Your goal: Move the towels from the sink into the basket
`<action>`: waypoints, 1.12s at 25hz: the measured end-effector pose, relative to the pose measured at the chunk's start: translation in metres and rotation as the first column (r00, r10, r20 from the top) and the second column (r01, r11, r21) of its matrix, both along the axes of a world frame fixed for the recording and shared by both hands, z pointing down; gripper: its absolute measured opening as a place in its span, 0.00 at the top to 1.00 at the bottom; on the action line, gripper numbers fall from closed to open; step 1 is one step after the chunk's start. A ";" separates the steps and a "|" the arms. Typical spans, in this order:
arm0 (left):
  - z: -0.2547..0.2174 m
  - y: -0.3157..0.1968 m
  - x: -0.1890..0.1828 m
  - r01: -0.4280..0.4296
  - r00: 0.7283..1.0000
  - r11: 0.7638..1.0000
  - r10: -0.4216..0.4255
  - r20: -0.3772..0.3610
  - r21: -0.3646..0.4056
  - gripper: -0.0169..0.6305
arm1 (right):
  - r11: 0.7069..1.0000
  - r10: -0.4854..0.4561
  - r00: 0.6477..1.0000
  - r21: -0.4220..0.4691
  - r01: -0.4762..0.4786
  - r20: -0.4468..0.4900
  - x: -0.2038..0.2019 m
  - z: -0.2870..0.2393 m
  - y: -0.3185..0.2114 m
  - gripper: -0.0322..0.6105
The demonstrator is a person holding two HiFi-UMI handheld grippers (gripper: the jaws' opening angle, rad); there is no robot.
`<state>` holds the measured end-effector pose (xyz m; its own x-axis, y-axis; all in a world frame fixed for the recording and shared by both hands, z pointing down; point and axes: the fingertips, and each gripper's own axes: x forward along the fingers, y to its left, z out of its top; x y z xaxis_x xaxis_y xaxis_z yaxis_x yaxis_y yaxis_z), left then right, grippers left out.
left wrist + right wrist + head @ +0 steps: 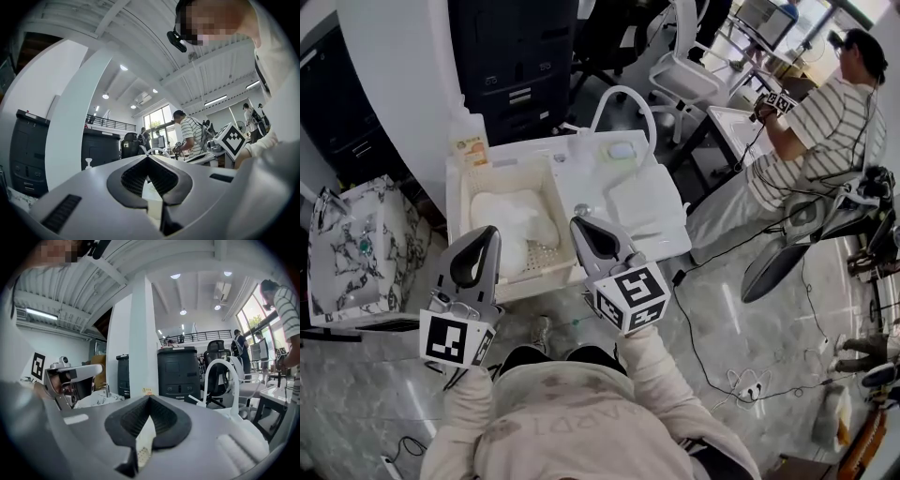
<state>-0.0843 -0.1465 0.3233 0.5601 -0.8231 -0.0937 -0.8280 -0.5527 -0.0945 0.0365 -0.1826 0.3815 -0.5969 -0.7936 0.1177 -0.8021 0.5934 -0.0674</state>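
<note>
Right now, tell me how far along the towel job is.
Done: one white towel lies in the cream basket. In hand: nothing; the left gripper and the right gripper are both shut and empty, held at the basket's near side. Left: a pale folded shape in the sink beside the basket may be another towel; the head view cannot settle it.

light: bright, ceiling lamps, windows | gripper views: fisheye, dark corners | near parts: blurred

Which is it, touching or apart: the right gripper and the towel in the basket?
Apart. In the right gripper view the right gripper is shut on nothing; the towel lies in the basket below.
</note>
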 end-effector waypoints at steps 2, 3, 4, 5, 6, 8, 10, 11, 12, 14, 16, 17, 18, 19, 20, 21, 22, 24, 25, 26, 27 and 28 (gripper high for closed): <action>-0.001 0.002 0.001 -0.002 1.000 1.000 0.002 -0.001 0.001 0.97 | 1.000 0.007 1.000 0.016 -0.007 -0.008 0.002 -0.004 0.004 0.93; -0.001 0.003 0.003 -0.003 1.000 1.000 0.003 0.000 0.001 0.97 | 1.000 0.012 1.000 0.025 -0.011 -0.015 0.004 -0.007 0.006 0.93; -0.002 0.005 0.004 -0.004 1.000 1.000 0.004 0.001 0.002 0.97 | 0.999 0.017 1.000 0.033 -0.016 -0.023 0.006 -0.009 0.008 0.93; -0.002 0.006 0.006 -0.005 1.000 1.000 0.005 0.002 0.003 0.97 | 0.999 0.021 0.999 0.041 -0.020 -0.029 0.007 -0.010 0.010 0.93; -0.003 0.008 0.007 -0.006 1.000 1.000 0.006 0.003 0.004 0.97 | 0.999 0.024 0.999 0.048 -0.022 -0.031 0.009 -0.012 0.012 0.93; -0.003 0.012 0.010 -0.009 1.000 1.000 0.009 0.005 0.005 0.97 | 0.998 0.025 0.999 0.062 -0.023 -0.026 0.012 -0.017 0.017 0.93; -0.004 0.014 0.012 -0.011 1.000 1.000 0.010 0.007 0.008 0.97 | 0.997 0.027 1.000 0.074 -0.025 -0.016 0.015 -0.022 0.021 0.93; -0.005 0.015 0.013 -0.011 1.000 1.000 0.011 0.008 0.009 0.97 | 0.996 0.028 1.000 0.080 -0.027 -0.012 0.016 -0.025 0.023 0.93; -0.006 0.016 0.014 -0.012 1.000 1.000 0.011 0.008 0.011 0.97 | 0.996 0.029 1.000 0.085 -0.028 -0.008 0.017 -0.027 0.025 0.93; -0.007 0.019 0.015 -0.011 1.000 1.000 0.011 0.010 0.012 0.97 | 0.995 0.033 0.999 0.095 -0.033 0.001 0.020 -0.032 0.029 0.93; -0.007 0.022 0.017 -0.009 1.000 1.000 0.009 0.011 0.016 0.97 | 0.994 0.038 0.999 0.103 -0.039 0.006 0.024 -0.035 0.033 0.93; -0.007 0.024 0.018 -0.008 1.000 1.000 0.008 0.011 0.019 0.97 | 0.993 0.041 0.999 0.108 -0.041 0.007 0.025 -0.036 0.035 0.93; -0.008 0.025 0.018 -0.006 1.000 1.000 0.005 0.010 0.021 0.97 | 0.993 0.043 0.999 0.111 -0.044 0.008 0.027 -0.037 0.037 0.93; -0.008 0.026 0.018 -0.004 1.000 1.000 0.004 0.009 0.021 0.97 | 0.992 0.045 0.999 0.114 -0.045 0.008 0.027 -0.037 0.039 0.93; -0.008 0.028 0.018 -0.002 1.000 1.000 0.002 0.007 0.021 0.97 | 0.992 0.047 0.999 0.114 -0.048 0.009 0.028 -0.038 0.041 0.93; -0.008 0.029 0.017 -0.001 1.000 1.000 0.001 0.006 0.022 0.97 | 0.992 0.050 0.999 0.115 -0.051 0.010 0.029 -0.038 0.043 0.93; -0.008 0.030 0.017 0.000 1.000 1.000 0.000 0.005 0.022 0.97 | 0.992 0.055 0.998 0.116 -0.055 0.011 0.031 -0.038 0.044 0.93; -0.009 0.032 0.018 0.002 1.000 1.000 -0.002 0.003 0.023 0.97 | 0.991 0.063 0.998 0.120 -0.064 0.013 0.034 -0.040 0.047 0.93; -0.009 0.033 0.019 0.002 1.000 1.000 -0.002 0.003 0.024 0.97 | 0.990 0.065 0.998 0.123 -0.066 0.014 0.035 -0.041 0.048 0.93; -0.009 0.034 0.019 0.002 1.000 1.000 -0.002 0.002 0.025 0.97 | 0.990 0.066 0.998 0.125 -0.068 0.014 0.037 -0.041 0.049 0.93; -0.009 0.034 0.020 0.002 1.000 1.000 -0.002 0.002 0.026 0.97 | 0.989 0.067 0.998 0.128 -0.068 0.015 0.037 -0.042 0.050 0.93; -0.010 0.034 0.020 0.002 1.000 1.000 -0.002 0.001 0.027 0.97 | 0.989 0.067 0.998 0.131 -0.069 0.017 0.038 -0.044 0.051 0.93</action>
